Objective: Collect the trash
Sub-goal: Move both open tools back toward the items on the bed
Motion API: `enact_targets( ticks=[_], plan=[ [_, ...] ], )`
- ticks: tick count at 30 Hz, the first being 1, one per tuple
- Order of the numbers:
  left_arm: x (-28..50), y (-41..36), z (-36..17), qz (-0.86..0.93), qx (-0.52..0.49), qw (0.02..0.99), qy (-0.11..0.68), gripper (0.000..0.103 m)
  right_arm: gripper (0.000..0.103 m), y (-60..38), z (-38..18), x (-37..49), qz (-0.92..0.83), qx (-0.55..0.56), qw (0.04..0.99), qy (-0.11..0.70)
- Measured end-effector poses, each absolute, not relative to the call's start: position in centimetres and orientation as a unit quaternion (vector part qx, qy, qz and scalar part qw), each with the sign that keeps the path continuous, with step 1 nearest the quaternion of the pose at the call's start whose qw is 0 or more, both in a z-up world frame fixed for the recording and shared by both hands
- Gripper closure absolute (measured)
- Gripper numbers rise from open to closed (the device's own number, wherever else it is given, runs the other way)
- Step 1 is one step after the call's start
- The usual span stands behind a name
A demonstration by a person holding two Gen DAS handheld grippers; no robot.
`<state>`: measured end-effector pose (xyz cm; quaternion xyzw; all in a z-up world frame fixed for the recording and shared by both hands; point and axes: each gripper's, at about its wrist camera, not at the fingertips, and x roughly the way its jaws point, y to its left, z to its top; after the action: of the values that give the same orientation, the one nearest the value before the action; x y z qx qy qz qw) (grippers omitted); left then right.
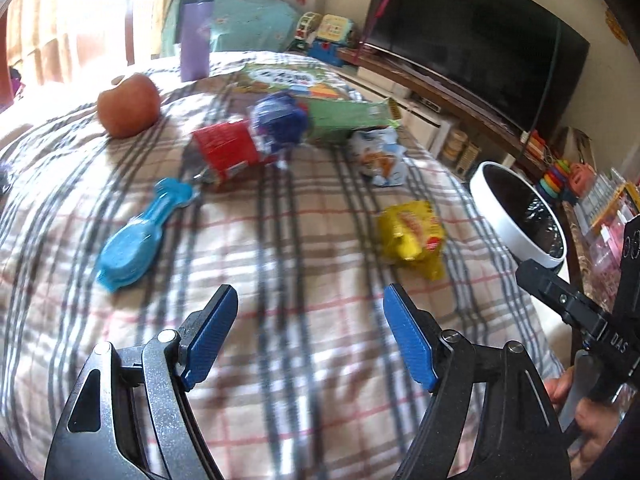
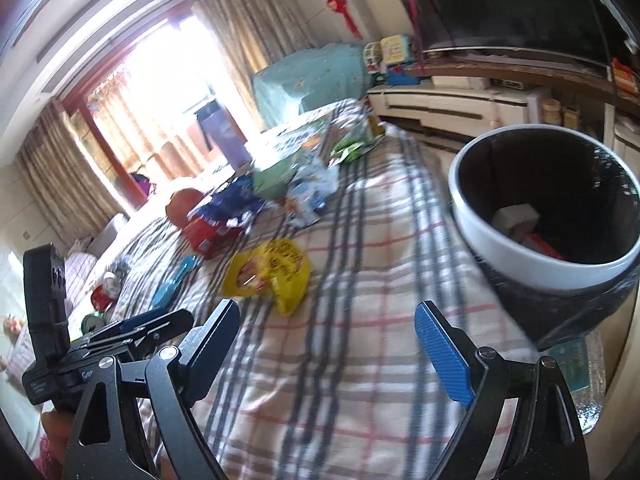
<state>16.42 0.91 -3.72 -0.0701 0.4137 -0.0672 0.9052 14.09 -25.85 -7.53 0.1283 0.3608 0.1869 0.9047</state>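
The crumpled yellow snack wrapper [image 1: 412, 236] lies on the checked cloth of the worktop [image 1: 280, 264], nearest to us of the litter and near the edge where the round white-rimmed waste bin [image 2: 548, 216] stands just beside the worktop. The bin, lined in black, already holds a pale block and something red, so we judge ourselves midway through the collecting, between one drop and the next pick.

Further back lie a crushed pale blue packet [image 1: 380, 158], a red carton [image 1: 228, 152] touching a crumpled dark blue wrapper [image 1: 280, 120], and a flat green box [image 1: 348, 118]. A blue plastic clip-like tool [image 1: 132, 232] and a reddish apple [image 1: 128, 104] look like keepers to us rather than trash.

Our left gripper [image 1: 308, 328] hangs over bare cloth with its jaws spread wide and nothing between them; our right gripper [image 2: 328, 340] is likewise released and empty. Next we would reach forward, straddle the yellow wrapper, and close on its raised folds.
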Motion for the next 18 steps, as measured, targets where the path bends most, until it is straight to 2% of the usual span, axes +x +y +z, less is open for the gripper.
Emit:
enact_targets(
  ticks=[18],
  plan=[
    [15.5, 7.2, -4.7, -0.010, -0.064, 0.911, 0.406, 0.026, 0.013, -21.4, -8.3, 15.0, 0.202, 0.088, 0.903, 0.370]
  ],
)
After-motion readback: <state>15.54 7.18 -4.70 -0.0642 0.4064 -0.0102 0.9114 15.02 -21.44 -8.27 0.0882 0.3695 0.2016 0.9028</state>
